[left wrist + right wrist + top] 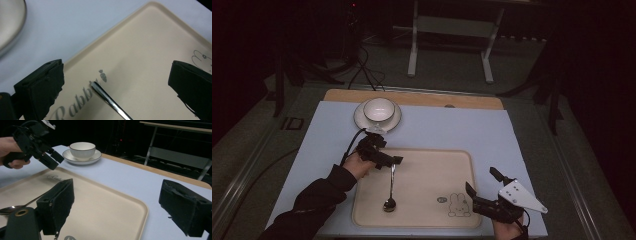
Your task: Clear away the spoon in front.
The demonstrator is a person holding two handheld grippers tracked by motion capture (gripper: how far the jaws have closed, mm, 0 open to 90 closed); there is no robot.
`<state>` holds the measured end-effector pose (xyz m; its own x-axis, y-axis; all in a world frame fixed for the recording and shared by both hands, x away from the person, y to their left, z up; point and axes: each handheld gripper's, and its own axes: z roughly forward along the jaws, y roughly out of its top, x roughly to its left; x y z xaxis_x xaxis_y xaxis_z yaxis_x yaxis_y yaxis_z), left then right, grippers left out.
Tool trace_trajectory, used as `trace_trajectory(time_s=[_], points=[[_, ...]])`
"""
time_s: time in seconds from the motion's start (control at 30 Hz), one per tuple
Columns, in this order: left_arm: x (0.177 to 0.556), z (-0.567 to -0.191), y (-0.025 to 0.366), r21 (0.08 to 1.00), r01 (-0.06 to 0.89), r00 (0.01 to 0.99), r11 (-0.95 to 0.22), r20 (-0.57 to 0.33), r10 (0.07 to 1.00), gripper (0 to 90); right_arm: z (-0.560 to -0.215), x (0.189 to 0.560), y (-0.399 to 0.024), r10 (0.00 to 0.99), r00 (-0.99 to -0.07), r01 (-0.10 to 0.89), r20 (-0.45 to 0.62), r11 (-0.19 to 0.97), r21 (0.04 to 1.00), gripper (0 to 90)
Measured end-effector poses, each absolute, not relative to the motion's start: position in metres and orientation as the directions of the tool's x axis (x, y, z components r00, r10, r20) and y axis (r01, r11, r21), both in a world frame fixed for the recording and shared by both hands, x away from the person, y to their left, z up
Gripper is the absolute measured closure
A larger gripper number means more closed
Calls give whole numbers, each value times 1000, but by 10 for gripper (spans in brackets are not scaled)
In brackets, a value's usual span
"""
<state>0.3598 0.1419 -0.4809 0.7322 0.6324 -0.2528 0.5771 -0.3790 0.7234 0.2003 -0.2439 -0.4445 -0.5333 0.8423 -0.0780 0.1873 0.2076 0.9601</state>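
At the lower middle of the high view, the spoon lies flat on the beige tray, bowl toward the bottom edge and handle running up toward the left gripper. We read the step as releasing the spoon onto the tray and drawing clear of it. In the left gripper view the handle tip sits low in the frame between the two black jaws, which stand wide apart with nothing pressed between them; the pads look to be off the metal, though the nearer stretch of the handle runs out of the frame, so we say that with some reserve.

To finish well, we would lift the left gripper straight up from the handle rather than sweep sideways, so a pad does not catch the tip and skid the spoon across the smooth tray. We would also mind the cup on its saucer in the upper left of the high view, just beyond the hand. The right gripper hovers at the lower right, over the tray's corner by the printed rabbit, jaws spread and empty; it can stay put. Around the tray lies the pale blue tabletop.
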Motion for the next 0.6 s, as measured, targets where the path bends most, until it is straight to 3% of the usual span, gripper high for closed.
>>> trace_trajectory(time_s=[0.4, 0.6], points=[[325, -452, 160, 848, 437, 793, -299, -206, 574, 9, -445, 201, -244, 843, -533, 194, -72, 204, 960, 129], [308, -445, 162, 862, 400, 820, -312, -185, 541, 9, -445, 201, -244, 844, -532, 196, -67, 199, 960, 128]])
